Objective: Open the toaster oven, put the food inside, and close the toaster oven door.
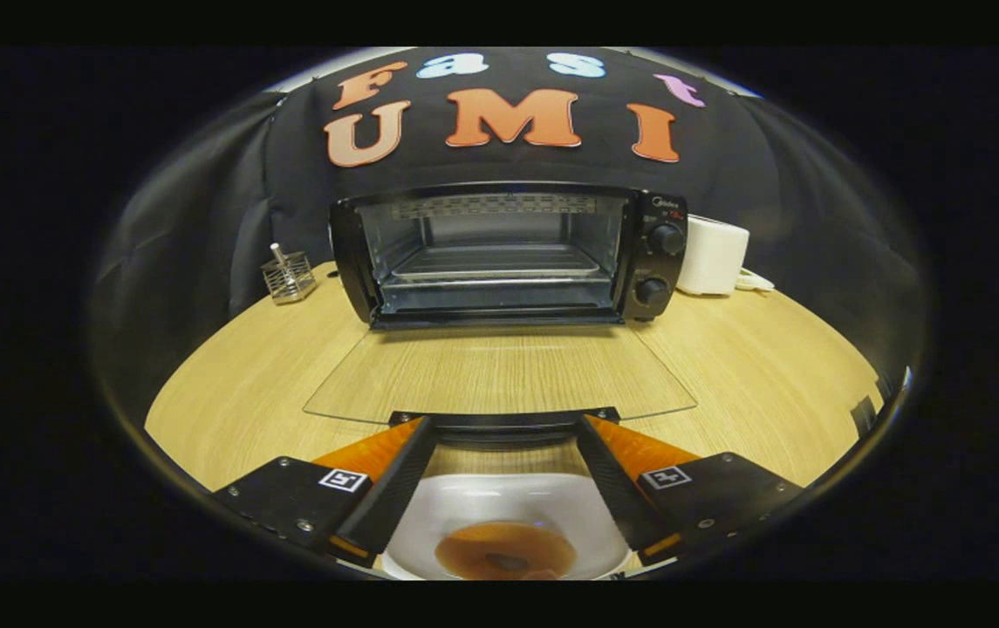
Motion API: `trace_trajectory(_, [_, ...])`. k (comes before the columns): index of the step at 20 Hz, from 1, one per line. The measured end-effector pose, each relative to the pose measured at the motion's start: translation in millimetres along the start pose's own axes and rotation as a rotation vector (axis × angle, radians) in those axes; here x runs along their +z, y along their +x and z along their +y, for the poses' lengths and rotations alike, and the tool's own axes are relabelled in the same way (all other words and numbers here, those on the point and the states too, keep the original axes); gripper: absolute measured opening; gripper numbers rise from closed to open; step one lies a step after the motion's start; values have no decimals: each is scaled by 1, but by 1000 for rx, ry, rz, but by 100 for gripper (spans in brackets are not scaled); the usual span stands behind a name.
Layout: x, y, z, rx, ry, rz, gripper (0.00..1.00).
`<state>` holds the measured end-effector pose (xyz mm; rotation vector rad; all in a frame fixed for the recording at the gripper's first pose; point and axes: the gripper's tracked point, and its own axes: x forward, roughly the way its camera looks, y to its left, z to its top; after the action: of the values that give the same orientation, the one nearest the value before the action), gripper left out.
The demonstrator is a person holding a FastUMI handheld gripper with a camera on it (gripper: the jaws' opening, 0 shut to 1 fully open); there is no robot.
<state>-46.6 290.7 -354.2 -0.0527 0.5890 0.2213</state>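
Note:
The black toaster oven (639, 196) stands at the back of the wooden table (769, 375). Its glass door (499, 371) hangs fully open, lying flat toward me. The cavity holds a bare wire rack (499, 262). The door's dark handle (508, 433) sits right at my fingertips. My gripper (508, 425) is open, its fingers spread wide. Beneath and between the fingers is a white dish (499, 501) holding a round brown piece of food (506, 549); the fingers cover the dish's side edges. I cannot tell whether they touch it.
Two knobs (665, 238) sit on the oven's right panel. A white appliance (713, 253) stands to the right of the oven, and a small metal holder (288, 277) to its left. Bare tabletop lies on both sides of the open door.

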Motion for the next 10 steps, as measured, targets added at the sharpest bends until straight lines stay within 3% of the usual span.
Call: trace_trajectory(10, [-2,-2,-3,2,-9,27,98])
